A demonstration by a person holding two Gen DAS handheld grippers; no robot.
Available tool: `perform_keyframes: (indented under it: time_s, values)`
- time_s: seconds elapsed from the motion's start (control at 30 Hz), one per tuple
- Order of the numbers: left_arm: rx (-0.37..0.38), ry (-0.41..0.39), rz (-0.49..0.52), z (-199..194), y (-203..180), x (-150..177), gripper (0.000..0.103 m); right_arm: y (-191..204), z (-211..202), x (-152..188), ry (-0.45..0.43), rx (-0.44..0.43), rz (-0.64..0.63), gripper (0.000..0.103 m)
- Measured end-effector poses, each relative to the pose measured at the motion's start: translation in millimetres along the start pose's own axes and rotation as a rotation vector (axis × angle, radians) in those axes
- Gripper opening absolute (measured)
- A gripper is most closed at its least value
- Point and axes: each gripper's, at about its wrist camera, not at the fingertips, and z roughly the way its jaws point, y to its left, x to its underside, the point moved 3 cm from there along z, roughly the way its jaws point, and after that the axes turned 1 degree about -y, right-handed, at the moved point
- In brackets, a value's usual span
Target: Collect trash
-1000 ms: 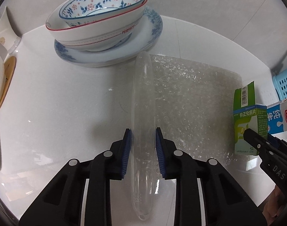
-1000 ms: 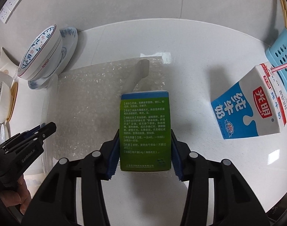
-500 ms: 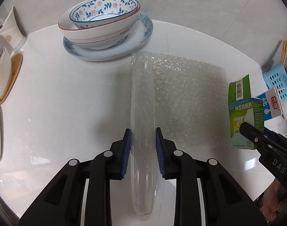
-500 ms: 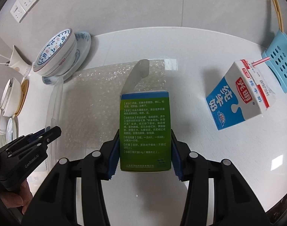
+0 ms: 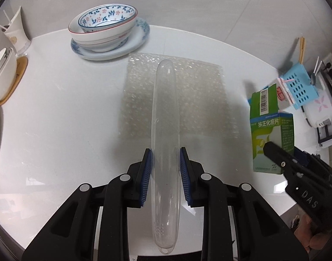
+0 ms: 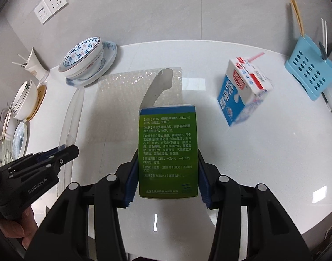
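Gripping a long clear plastic lid [image 5: 165,130] between its blue pads, the left tool [image 5: 165,161] is closed on it above the white surface [image 5: 57,119], near a bubble wrap sheet [image 5: 194,100]. The right tool [image 6: 167,163] is clamped on a green medicine box [image 6: 167,150] w/ open flap; a milk carton [image 6: 242,93] stands far right, bowls [image 5: 105,28] far left.
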Motion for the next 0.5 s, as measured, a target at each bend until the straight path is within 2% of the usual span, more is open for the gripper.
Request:
perform_keyframes:
  time_s: [0.5]
  values:
    - [0.002, 0.004, 0.016, -22, -31, 64, 0.025, -30, -37, 64, -0.001, -0.018, 0.018, 0.045]
